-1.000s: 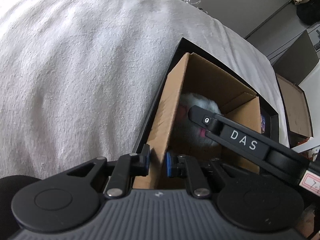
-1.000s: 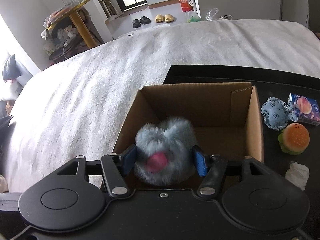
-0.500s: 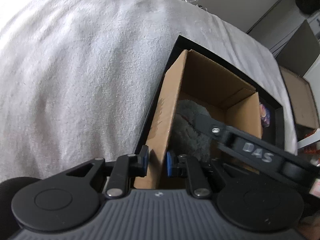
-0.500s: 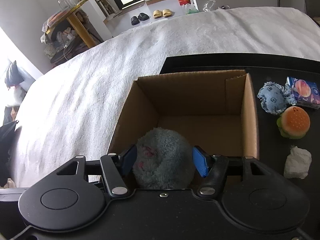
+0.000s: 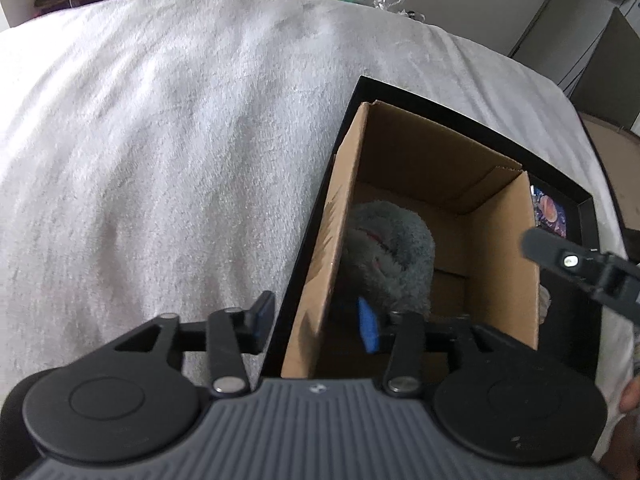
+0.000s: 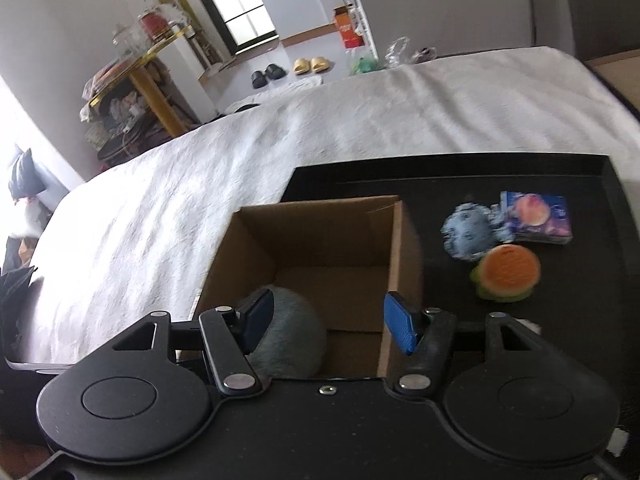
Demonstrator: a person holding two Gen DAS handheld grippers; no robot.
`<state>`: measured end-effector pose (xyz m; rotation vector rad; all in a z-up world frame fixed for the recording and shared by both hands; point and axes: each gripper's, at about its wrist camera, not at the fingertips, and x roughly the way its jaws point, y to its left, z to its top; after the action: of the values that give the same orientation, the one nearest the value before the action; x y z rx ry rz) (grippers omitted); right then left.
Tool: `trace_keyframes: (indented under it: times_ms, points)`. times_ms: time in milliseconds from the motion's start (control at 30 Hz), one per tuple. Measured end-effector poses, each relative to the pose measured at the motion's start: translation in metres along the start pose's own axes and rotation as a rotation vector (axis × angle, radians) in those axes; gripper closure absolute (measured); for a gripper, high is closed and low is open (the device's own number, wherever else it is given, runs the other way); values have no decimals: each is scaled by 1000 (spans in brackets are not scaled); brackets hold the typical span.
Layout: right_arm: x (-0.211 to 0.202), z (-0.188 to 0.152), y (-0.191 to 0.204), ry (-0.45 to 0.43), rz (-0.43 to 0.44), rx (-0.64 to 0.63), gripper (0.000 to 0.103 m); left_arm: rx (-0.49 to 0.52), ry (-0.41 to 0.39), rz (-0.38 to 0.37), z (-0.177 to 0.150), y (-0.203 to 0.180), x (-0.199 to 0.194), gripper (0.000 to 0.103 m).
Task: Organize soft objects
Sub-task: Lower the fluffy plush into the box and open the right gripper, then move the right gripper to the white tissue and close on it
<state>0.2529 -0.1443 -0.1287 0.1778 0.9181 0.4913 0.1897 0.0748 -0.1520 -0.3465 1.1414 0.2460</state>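
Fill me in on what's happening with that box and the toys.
A person with two handheld grippers is packing soft toys. A grey plush already lies in the cardboard box on a black tray. The left gripper straddles the box's side wall, its jaws opening off it. The right gripper is open and empty above the box. A blue plush, a burger toy and a small packet wait on the tray.

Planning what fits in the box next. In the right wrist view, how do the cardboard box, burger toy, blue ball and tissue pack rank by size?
1. Cardboard box, clearly largest.
2. Burger toy, tissue pack and blue ball look alike; too close to rank.
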Motion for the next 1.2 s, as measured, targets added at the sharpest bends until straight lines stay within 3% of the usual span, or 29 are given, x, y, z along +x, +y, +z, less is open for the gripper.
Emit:
trace_keyframes:
  times_ms: [200,333,400,767,967,1167,1200]
  points:
    - [-11,0,-28,-28,-30,35,40,28,-25,63,0,-11,-4,43]
    - [-18,-5,-47,-47,-59,53,20,56,-41,99,-1,-20,-5,34]
    - [-19,-8,-58,-54,-75,75,16,69,-46,117,-1,-25,-4,32]
    - [3,-33,-108,2,-126,187,14,137,-43,205,-2,-47,2,31]
    - [19,-44,-121,30,-146,223,19,139,-40,241,0,-57,7,31]
    - [35,-51,-127,60,-151,249,37,180,-46,268,-1,-73,9,31]
    - [36,-52,-128,62,-148,252,44,186,-44,269,-2,-75,10,31]
